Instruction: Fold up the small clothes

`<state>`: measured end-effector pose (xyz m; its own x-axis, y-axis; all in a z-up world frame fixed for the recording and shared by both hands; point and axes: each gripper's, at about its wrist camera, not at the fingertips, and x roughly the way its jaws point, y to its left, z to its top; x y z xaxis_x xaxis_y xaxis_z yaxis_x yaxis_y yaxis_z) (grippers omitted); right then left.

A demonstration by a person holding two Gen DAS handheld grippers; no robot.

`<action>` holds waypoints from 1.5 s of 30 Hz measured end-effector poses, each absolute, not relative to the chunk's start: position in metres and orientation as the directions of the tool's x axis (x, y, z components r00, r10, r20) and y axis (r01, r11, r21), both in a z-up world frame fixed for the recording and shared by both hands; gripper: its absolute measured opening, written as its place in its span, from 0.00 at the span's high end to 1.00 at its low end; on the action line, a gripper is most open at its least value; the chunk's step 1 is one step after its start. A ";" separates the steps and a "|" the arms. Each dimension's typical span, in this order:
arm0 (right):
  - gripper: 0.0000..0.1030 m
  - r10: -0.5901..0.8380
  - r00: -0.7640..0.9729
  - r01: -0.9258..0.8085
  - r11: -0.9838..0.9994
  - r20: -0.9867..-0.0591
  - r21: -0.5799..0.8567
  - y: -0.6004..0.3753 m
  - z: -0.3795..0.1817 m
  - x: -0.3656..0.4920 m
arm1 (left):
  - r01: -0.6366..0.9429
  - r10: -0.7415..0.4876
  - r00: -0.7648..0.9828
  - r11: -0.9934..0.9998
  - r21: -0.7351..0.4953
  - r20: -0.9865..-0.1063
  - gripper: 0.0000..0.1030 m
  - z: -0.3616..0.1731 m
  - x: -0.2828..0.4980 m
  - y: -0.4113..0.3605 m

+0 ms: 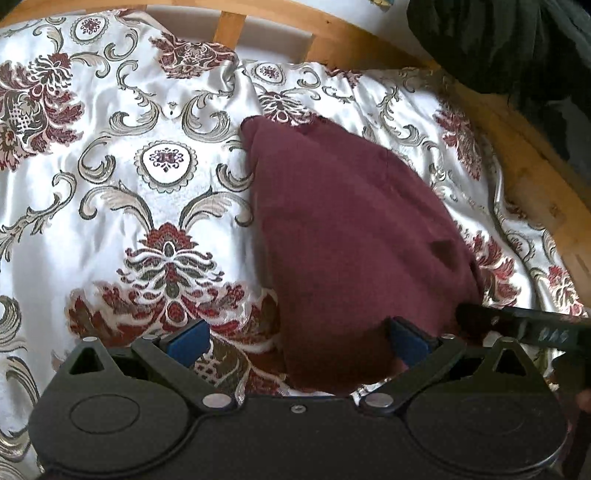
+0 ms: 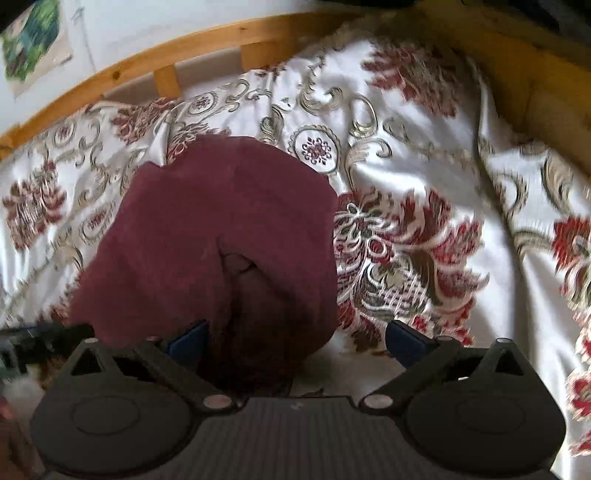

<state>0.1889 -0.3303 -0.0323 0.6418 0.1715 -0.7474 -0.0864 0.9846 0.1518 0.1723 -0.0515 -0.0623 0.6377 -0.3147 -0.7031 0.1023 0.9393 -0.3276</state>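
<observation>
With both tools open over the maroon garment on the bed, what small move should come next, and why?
Probably close the left tool on the near edge of the maroon garment. That edge lies between its open fingers, while the right tool is open too and holds nothing. The garment looks bunched, not yet folded flat, on the floral bedspread.

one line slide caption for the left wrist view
Open left tool over the near edge of a maroon garment on a floral bedspread.

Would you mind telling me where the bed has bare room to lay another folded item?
Free bedspread lies left of the maroon garment, up to the wooden rail. Another patch lies right of it. Crowded at the garment's near edge, where the open left tool and right tool meet.
</observation>
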 end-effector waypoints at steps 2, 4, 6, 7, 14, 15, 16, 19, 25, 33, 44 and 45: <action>0.00 0.214 0.659 -0.089 0.974 -0.721 0.208 -0.338 -0.030 0.185 | 0.105 -0.315 0.637 0.940 -0.325 -0.703 0.01 -0.064 0.172 -0.052; 0.00 0.255 0.694 -0.085 0.958 -0.673 0.275 -0.348 -0.023 0.181 | 0.102 -0.315 0.633 0.939 -0.328 -0.707 0.01 -0.065 0.173 -0.053; 0.00 0.266 0.725 -0.058 0.942 -0.635 0.329 -0.358 -0.019 0.180 | 0.097 -0.321 0.626 0.937 -0.337 -0.711 0.01 -0.067 0.174 -0.054; 0.00 0.265 0.743 -0.031 0.931 -0.614 0.364 -0.365 -0.018 0.182 | 0.096 -0.323 0.623 0.935 -0.340 -0.712 0.01 -0.068 0.175 -0.055; 0.14 0.262 0.791 0.042 0.879 -0.553 0.476 -0.387 -0.028 0.221 | 0.104 -0.333 0.615 0.933 -0.345 -0.715 0.00 -0.073 0.176 -0.059; 0.19 0.258 0.793 0.045 0.878 -0.552 0.476 -0.385 -0.030 0.229 | 0.103 -0.336 0.613 0.931 -0.349 -0.715 0.01 -0.074 0.176 -0.058; 0.23 0.257 0.792 0.046 0.879 -0.554 0.474 -0.384 -0.033 0.236 | 0.103 -0.339 0.612 0.930 -0.353 -0.715 0.01 -0.074 0.176 -0.058; 0.36 0.260 0.772 0.050 0.885 -0.580 0.463 -0.375 -0.045 0.254 | 0.102 -0.347 0.609 0.926 -0.363 -0.714 0.00 -0.075 0.177 -0.056; 0.47 0.264 0.761 0.063 0.880 -0.593 0.472 -0.370 -0.056 0.268 | 0.102 -0.350 0.607 0.925 -0.367 -0.713 0.01 -0.076 0.178 -0.056; 0.89 0.244 0.780 -0.003 0.923 -0.577 0.386 -0.361 -0.047 0.270 | 0.101 -0.353 0.606 0.923 -0.370 -0.713 0.00 -0.077 0.178 -0.057; 0.92 0.250 0.796 -0.099 0.952 -0.552 0.290 -0.350 -0.052 0.296 | 0.109 -0.359 0.612 0.921 -0.374 -0.705 0.01 -0.080 0.178 -0.060; 0.92 0.259 0.791 -0.092 0.946 -0.555 0.310 -0.352 -0.052 0.297 | 0.109 -0.359 0.612 0.921 -0.374 -0.705 0.01 -0.081 0.178 -0.060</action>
